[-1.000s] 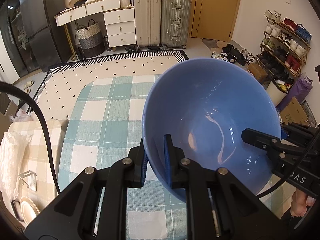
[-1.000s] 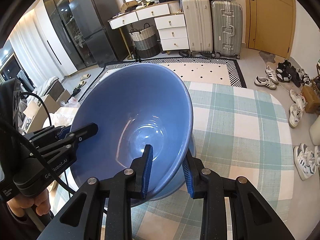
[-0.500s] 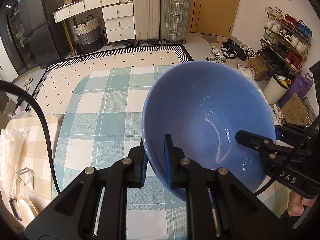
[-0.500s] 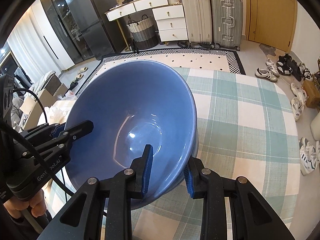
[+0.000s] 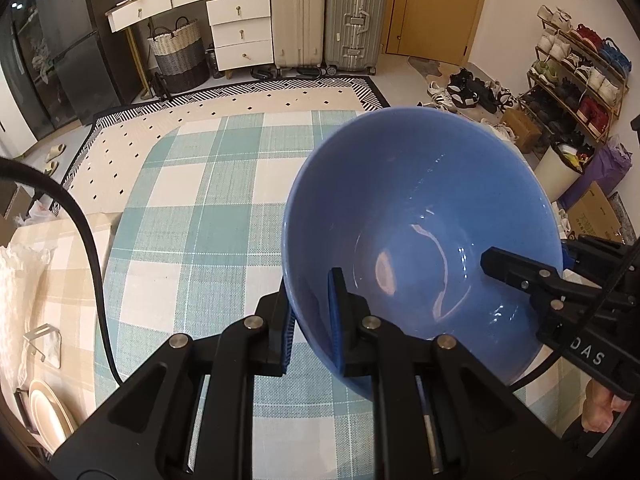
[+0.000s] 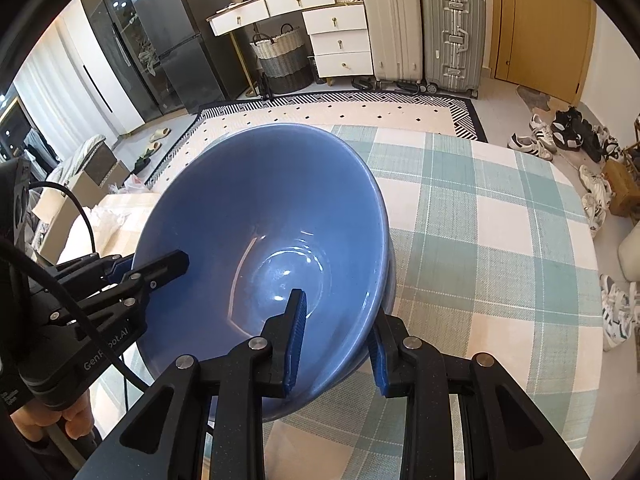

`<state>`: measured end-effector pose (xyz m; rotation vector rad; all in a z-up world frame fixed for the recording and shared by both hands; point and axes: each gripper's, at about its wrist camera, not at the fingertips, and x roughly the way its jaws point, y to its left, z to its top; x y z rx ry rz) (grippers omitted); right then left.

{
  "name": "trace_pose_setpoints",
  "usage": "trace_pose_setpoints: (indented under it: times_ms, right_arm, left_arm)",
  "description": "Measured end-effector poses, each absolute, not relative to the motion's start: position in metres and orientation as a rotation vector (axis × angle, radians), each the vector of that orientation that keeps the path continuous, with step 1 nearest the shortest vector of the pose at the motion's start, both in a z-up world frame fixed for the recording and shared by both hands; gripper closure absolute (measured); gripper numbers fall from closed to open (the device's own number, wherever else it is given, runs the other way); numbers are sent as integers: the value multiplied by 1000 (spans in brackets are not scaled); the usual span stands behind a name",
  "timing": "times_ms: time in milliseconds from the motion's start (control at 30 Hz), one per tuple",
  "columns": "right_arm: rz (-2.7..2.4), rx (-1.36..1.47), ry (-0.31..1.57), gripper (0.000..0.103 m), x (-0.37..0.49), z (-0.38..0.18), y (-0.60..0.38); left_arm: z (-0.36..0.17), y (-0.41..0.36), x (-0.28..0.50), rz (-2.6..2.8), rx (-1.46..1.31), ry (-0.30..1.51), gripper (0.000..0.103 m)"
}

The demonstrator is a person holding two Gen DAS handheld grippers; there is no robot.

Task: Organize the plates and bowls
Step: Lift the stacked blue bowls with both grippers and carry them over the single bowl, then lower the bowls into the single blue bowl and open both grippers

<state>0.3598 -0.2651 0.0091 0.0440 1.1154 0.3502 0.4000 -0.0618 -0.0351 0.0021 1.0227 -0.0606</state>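
A large blue bowl (image 5: 420, 200) hangs tilted over the table's green-checked cloth (image 5: 208, 220). My left gripper (image 5: 310, 284) is shut on its near-left rim, one pad inside the wall and one outside. The right gripper (image 5: 516, 268) reaches in from the bowl's right side. In the right wrist view the blue bowl (image 6: 260, 200) fills the middle, and my right gripper (image 6: 338, 312) is shut on its near rim. A second blue rim (image 6: 391, 276) shows just outside the bowl on the right. The left gripper (image 6: 160, 268) bites the far-left rim. The bowl's underside is hidden.
Cream plates (image 5: 44, 404) stand in a rack at the lower left, beside a beige-checked surface (image 5: 60, 280). The checked cloth (image 6: 480, 240) stretches right of the bowl. Suitcases (image 5: 328, 12), white drawers (image 5: 240, 28) and a shoe rack (image 5: 580, 72) line the far walls.
Both grippers have sunk with the bowl toward the tablecloth, which now looks nearer. Neither grip on the rim has changed.
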Motion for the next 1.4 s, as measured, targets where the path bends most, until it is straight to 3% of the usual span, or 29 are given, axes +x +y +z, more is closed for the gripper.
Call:
trace_pose_setpoints:
  times_ms: [267, 667, 867, 967, 1067, 1133, 1267, 1333, 1400]
  right_arm:
    - [343, 40, 1123, 73, 362, 5, -261]
    - [364, 72, 1094, 59, 365, 9, -267]
    - [363, 78, 1085, 57, 362, 14, -269]
    - [339, 73, 1065, 47, 361, 17, -273]
    - [345, 105, 1062, 47, 359, 19, -279]
    - [345, 106, 1054, 40, 356, 21, -282]
    - [370, 117, 1032, 36, 350, 27, -284]
    - [387, 121, 1018, 31, 345, 31, -283]
    - [395, 117, 999, 26, 340, 36, -282]
  left_arm:
    - [-56, -55, 412, -56, -18, 1046, 91]
    - [-69, -50, 419, -69, -32, 1057, 89]
    - [-68, -47, 418, -64, -40, 1055, 88]
    - [-66, -45, 414, -59, -43, 1051, 83]
    - [-64, -43, 410, -63, -51, 1037, 67]
    - [-61, -42, 407, -69, -48, 1020, 54]
    - [-58, -40, 402, -36, -15, 1006, 46]
    - [-55, -39, 398, -52, -33, 999, 30]
    - [-51, -38, 393, -65, -35, 985, 29]
